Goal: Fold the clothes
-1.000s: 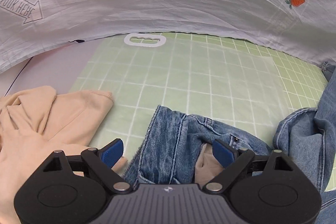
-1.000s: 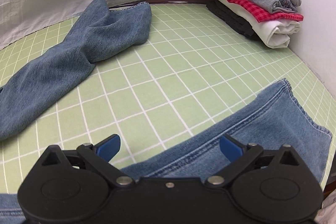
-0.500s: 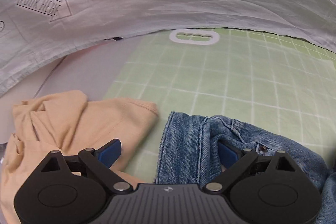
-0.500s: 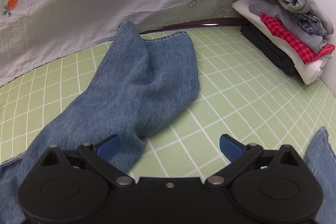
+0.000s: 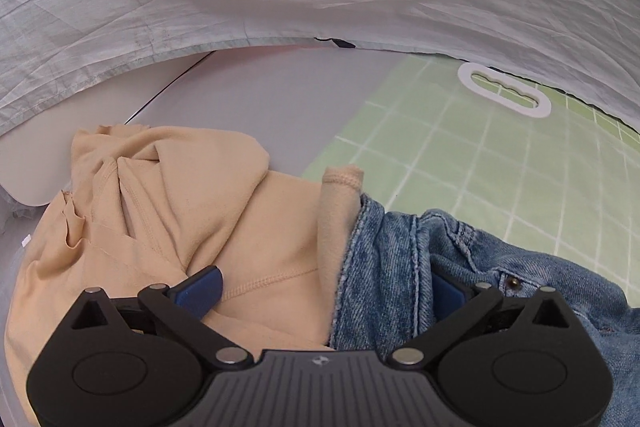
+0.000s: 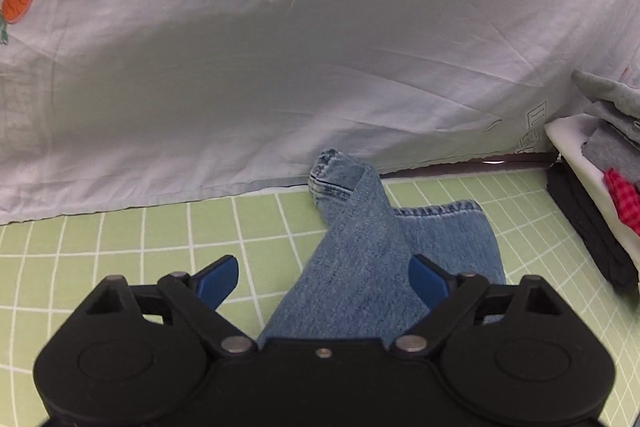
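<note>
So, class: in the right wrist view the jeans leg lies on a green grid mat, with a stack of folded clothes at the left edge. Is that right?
Not quite. The right wrist view shows the stack of folded clothes at the right edge, not the left. The rest holds: the jeans leg lies on the green grid mat.

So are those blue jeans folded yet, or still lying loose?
Still loose. The jeans sprawl twisted across the green mat, one hem flipped over, the waistband rumpled.

Both wrist views look steeply down, close over the green mat [image 5: 500,179], sharing jeans [image 6: 360,267] and backdrop sheet [image 6: 320,47].
</note>
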`<state>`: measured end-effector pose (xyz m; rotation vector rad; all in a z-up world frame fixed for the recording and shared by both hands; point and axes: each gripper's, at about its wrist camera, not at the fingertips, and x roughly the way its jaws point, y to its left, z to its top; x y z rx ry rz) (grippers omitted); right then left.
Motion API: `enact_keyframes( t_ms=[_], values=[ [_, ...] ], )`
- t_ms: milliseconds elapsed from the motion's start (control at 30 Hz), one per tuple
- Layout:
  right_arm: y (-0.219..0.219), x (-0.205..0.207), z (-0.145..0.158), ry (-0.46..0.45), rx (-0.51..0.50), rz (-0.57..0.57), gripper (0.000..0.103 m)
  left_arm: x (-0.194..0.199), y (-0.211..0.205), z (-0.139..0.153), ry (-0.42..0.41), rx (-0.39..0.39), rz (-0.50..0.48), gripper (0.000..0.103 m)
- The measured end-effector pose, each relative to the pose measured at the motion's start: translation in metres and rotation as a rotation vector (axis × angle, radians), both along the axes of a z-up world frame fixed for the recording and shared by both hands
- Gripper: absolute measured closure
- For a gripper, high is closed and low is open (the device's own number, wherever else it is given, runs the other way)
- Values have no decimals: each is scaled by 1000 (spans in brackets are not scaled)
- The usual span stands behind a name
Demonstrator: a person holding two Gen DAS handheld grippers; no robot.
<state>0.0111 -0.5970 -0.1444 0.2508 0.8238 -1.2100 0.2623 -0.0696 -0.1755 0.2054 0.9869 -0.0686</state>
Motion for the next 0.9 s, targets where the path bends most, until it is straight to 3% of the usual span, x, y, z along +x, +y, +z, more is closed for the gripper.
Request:
enact_keyframes(
  t_ms=[100,133,167,233,367,533,700,800,900],
  values=[
    [-12,-3,-9,23,29,-38,52,1,-1,-1,4,4,-5,0],
    [-14,-10,-8,3,40,-41,77,0,-1,-1,4,3,-3,0],
    [-13,-18,-6,-21,43,-45,90,0,0,-2,4,1,2,0],
    [-7,-38,3,-77,22,-55,98,0,0,-2,3,-3,10,0],
    [22,-98,39,-132,-94,-103,99,0,0,-2,3,-7,11,0],
    [50,-208,68,-183,-144,-326,99,1,2,-2,5,-16,11,0],
    [76,-293,31,-59,16,-530,97,2,2,-2,10,-17,11,0],
    [93,-311,22,-29,49,-550,96,3,3,-2,17,-18,9,0],
    [101,-305,28,-59,11,-523,69,2,3,-2,16,-16,11,0]
  ],
)
